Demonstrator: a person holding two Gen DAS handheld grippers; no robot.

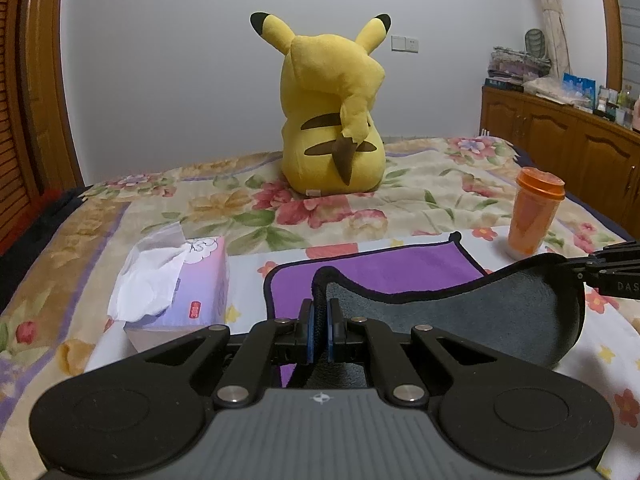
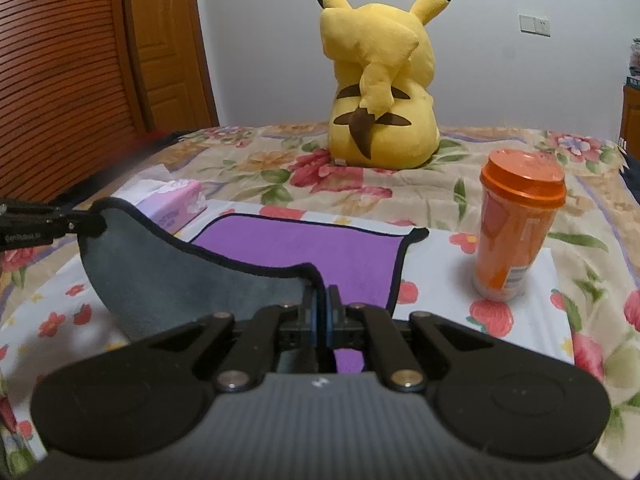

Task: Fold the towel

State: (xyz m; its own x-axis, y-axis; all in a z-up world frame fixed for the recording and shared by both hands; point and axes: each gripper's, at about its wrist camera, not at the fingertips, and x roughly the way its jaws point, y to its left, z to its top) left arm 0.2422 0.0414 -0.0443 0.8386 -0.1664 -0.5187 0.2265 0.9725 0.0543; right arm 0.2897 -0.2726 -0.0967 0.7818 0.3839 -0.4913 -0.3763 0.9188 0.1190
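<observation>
Both claws are clenched on the near edge of the towel [image 1: 380, 272], one at each near corner: the left claw [image 1: 320, 320] pinches the left corner between its blue pads, and the right claw [image 2: 322, 312] does the same at the right corner. The two corners are lifted off the bed [image 1: 280, 208] while the far half lies flat ahead of the claws, which suits carrying the near edge forward onto the far edge for a first fold. The raised strip sags between the claws and shows a grey underside, while the flat part is purple with a dark hem all round. A tissue box [image 1: 192, 280] sits just left of the left claw, an orange cup [image 2: 516, 232] stands ahead and right of the right claw, and a yellow plush toy [image 1: 332, 120] sits far ahead.
</observation>
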